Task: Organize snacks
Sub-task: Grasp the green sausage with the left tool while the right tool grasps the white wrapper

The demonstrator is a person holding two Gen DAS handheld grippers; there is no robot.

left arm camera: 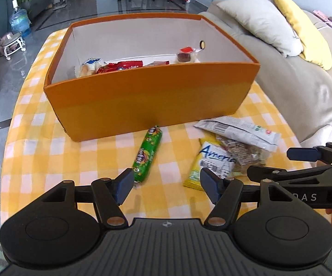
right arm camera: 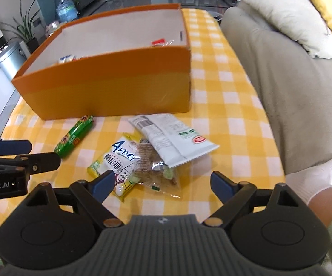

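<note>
Left gripper (left arm camera: 167,184): we hold it spread, empty, beside the green roll (left arm camera: 146,156).
Right gripper (right arm camera: 161,182): spread over the yellow packet (right arm camera: 114,163), seemingly not touching.
Box (left arm camera: 152,101): holds snacks.

The orange box (left arm camera: 152,105) hides most of its contents behind its near wall: in the left wrist view only the tops of a pale bag (left arm camera: 90,65), a red packet (left arm camera: 120,66) and a brown snack in clear wrap (left arm camera: 184,56) show. In the right wrist view even less of them shows. The clear bag of biscuits (right arm camera: 156,170) lies partly under the white packet (right arm camera: 175,138), and it covers 1 edge of the yellow packet (right arm camera: 113,163), whose lettering is cut short. The green roll's (left arm camera: 146,155) print is too blurred to read. The sofa (left arm camera: 304,87) runs off the right edge.
</note>
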